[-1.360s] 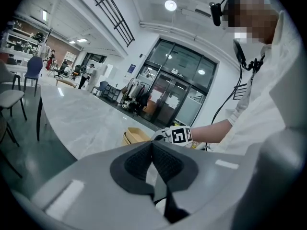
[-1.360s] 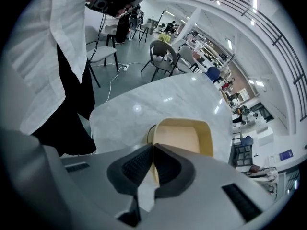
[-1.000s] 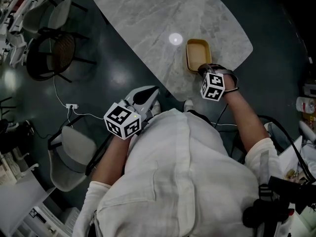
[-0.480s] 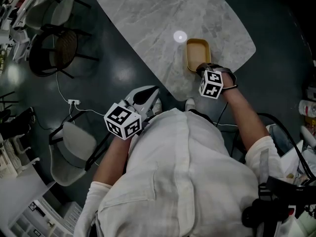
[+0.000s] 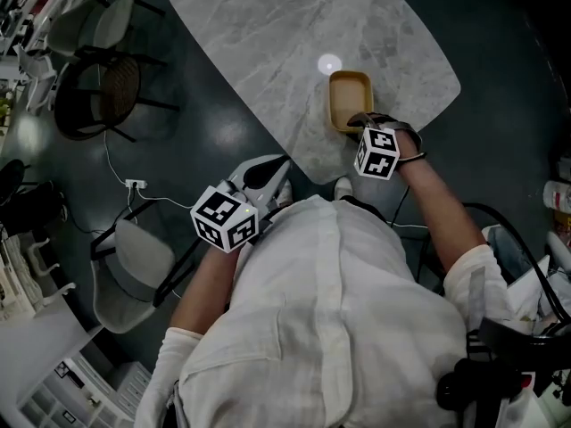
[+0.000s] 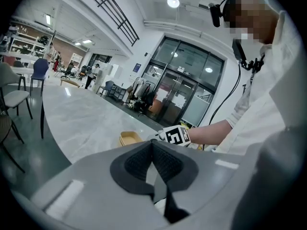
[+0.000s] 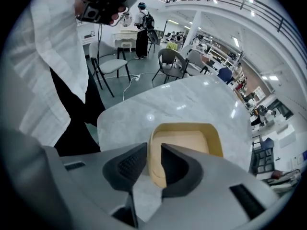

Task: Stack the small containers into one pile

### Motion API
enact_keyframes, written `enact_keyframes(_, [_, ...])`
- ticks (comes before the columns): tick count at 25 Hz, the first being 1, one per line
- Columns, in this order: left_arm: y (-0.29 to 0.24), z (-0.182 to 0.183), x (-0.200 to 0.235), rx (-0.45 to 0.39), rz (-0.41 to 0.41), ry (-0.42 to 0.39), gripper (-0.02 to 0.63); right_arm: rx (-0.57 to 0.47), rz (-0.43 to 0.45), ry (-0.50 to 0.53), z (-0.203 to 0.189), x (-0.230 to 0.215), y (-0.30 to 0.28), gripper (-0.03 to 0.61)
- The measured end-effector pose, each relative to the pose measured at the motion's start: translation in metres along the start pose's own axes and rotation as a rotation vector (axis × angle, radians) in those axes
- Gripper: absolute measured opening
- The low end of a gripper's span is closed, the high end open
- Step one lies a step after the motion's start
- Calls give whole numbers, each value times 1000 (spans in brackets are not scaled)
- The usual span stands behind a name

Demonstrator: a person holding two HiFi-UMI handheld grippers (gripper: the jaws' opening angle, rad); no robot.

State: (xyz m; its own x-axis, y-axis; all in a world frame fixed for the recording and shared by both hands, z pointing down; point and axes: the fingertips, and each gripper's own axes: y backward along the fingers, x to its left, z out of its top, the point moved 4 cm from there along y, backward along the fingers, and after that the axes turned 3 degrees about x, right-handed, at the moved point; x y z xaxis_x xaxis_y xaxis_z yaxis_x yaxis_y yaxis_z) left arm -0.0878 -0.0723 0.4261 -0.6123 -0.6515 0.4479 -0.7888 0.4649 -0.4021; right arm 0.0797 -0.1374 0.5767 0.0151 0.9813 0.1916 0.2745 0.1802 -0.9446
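Observation:
A yellow rectangular container (image 5: 350, 99) sits on the grey marble table (image 5: 268, 34), close to its near edge. My right gripper (image 5: 359, 121) reaches it from the near side. In the right gripper view the jaws of the right gripper (image 7: 153, 148) straddle the near wall of the container (image 7: 192, 143), one outside and one inside, shut on that wall. My left gripper (image 5: 268, 173) hangs off the table above the dark floor, in front of the person's body. Its fingers (image 6: 144, 159) meet at the tips with nothing between them. The container (image 6: 129, 138) shows beyond them.
A dark chair (image 5: 98, 83) and a pale chair (image 5: 80, 20) stand left of the table. A grey chair (image 5: 134, 275) is at the person's left, with a white cable and socket strip (image 5: 134, 185) on the floor. A lamp's reflection (image 5: 329, 63) glints on the marble.
The right gripper and the yellow container have shifted a little to the left along the table. The left gripper has barely moved.

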Motion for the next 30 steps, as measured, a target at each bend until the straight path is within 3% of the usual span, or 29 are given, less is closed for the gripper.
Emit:
enact_keyframes(8, [-19,9,-14,-2,3,-17,6,-151,-75,-83,6,-12,25,78])
enact_keyframes(13, [-37,15,-35,-9,27,-27,6,-247,-145,-163,-11,-12,55,15])
enact_keyframes(18, [-57,7,-63,79,110,-145,6,-275,-112,-254,-40,7,74,6])
enact_keyframes(21, [-70,1,-82,119,133,-165,6,-317,-75,-305,-58,24,83,6])
enact_keyframes(25, [-83,-6,-105,137,117,-148,6,-386,-35,-387,-76,48,94,6])
enact_keyframes(30, [-90,-10,-119,145,64,-174,6,-447,-65,-475,-78,77,113,6])
